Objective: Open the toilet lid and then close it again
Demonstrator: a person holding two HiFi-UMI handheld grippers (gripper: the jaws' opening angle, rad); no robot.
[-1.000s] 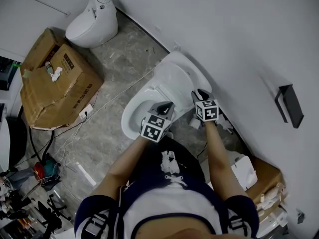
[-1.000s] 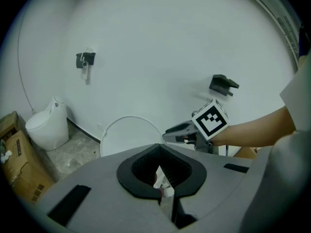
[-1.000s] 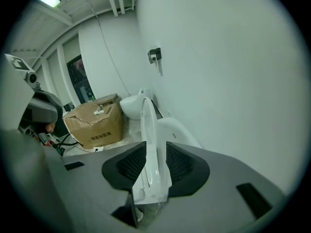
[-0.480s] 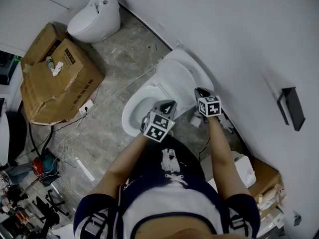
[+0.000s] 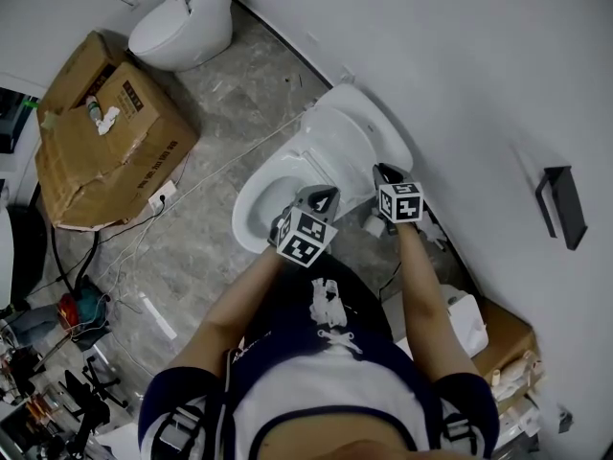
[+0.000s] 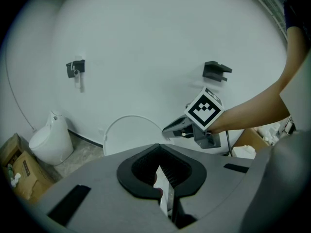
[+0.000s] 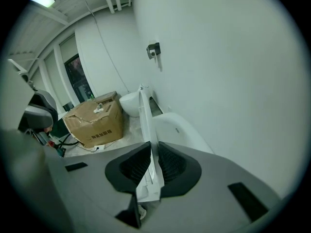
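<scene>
White plastic toilet lid (image 5: 352,140) stands raised close to the wall, long axis pointing up, underside facing the bowl (image 5: 249,215). The right gripper (image 7: 151,166) has just been closing, and its jaws, a narrow gap apart, pinch the lid's side edge. The left gripper (image 5: 324,197), jaws fully together and empty, hangs over the bowl's near rim. Farther off, a cardboard box (image 5: 115,161) carries a small bottle (image 5: 93,109) and a crumpled white scrap (image 5: 108,116) at its open top.

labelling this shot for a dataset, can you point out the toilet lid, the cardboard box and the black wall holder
toilet lid (image 5: 350,142), head view, middle of its white face
cardboard box (image 5: 115,147), head view, its brown surface
black wall holder (image 5: 560,204), head view, its dark body
</scene>
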